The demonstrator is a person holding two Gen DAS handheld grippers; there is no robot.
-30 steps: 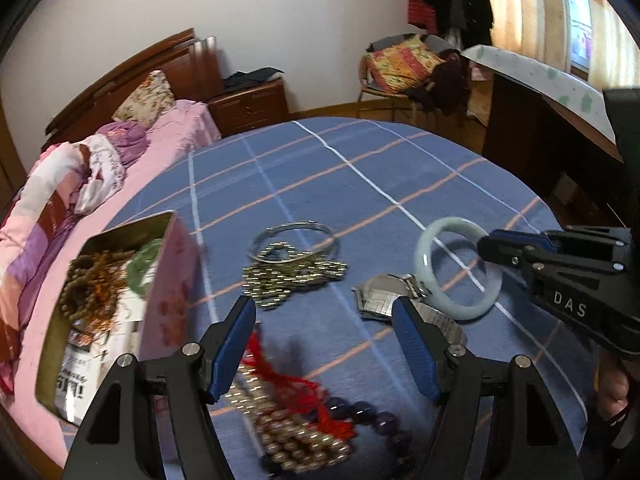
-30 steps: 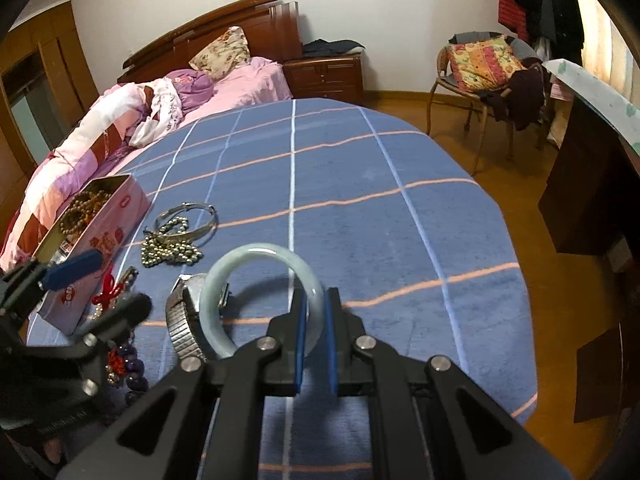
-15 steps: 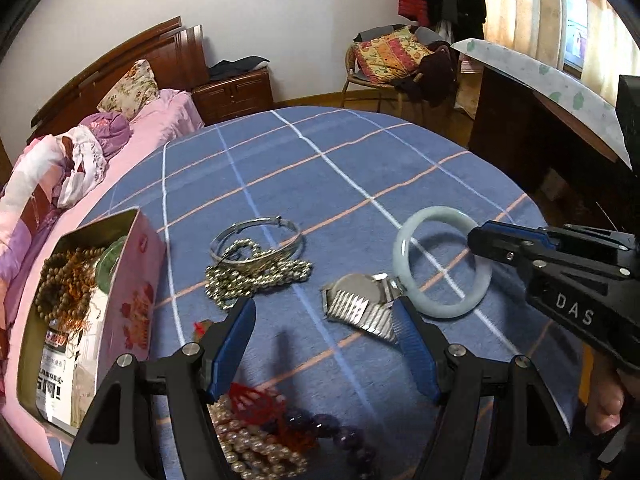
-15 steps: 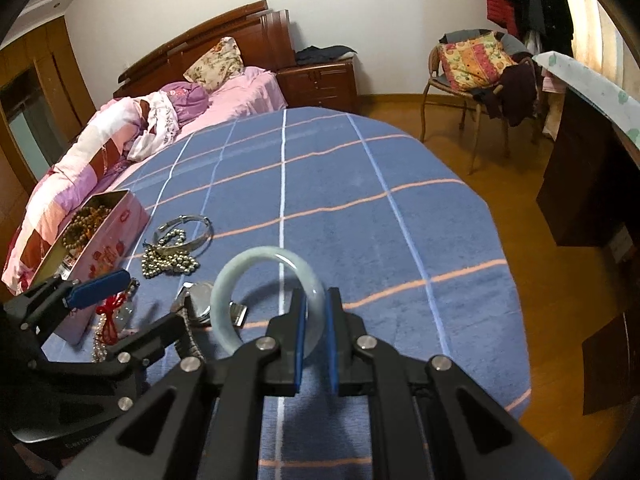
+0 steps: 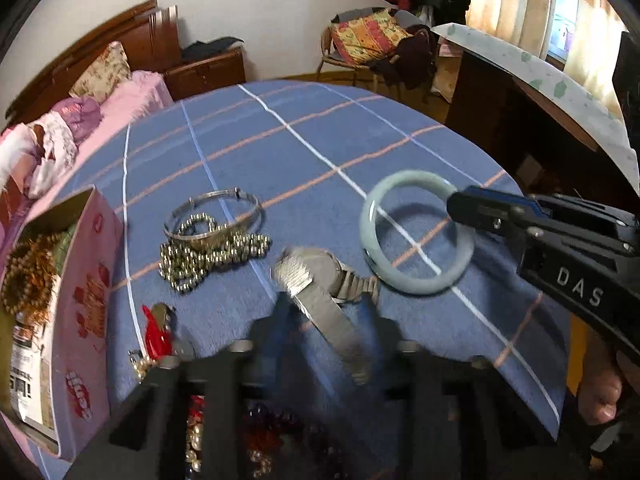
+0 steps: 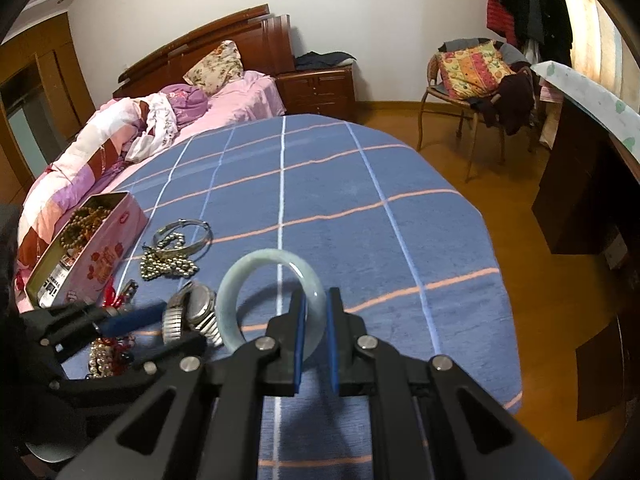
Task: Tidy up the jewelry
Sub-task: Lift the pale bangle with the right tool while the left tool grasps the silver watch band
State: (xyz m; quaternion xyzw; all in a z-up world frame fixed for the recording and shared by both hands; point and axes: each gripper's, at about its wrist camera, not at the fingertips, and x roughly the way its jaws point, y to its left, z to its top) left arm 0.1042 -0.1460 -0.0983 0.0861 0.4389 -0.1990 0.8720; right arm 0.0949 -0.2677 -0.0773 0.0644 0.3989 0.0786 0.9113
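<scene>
Steel watch is sitting between my left gripper jaws, which have just been closing on its band to lift it, while in the right view my right gripper is clamping the jade bangle above the blue bedspread, ready for the tin.

A blue checked cloth is covering the surface. Lying on it are a pink tin at the left edge, a silver bangle overlapping a heap of metal beads, and a red-tasselled bead string near the tin.
</scene>
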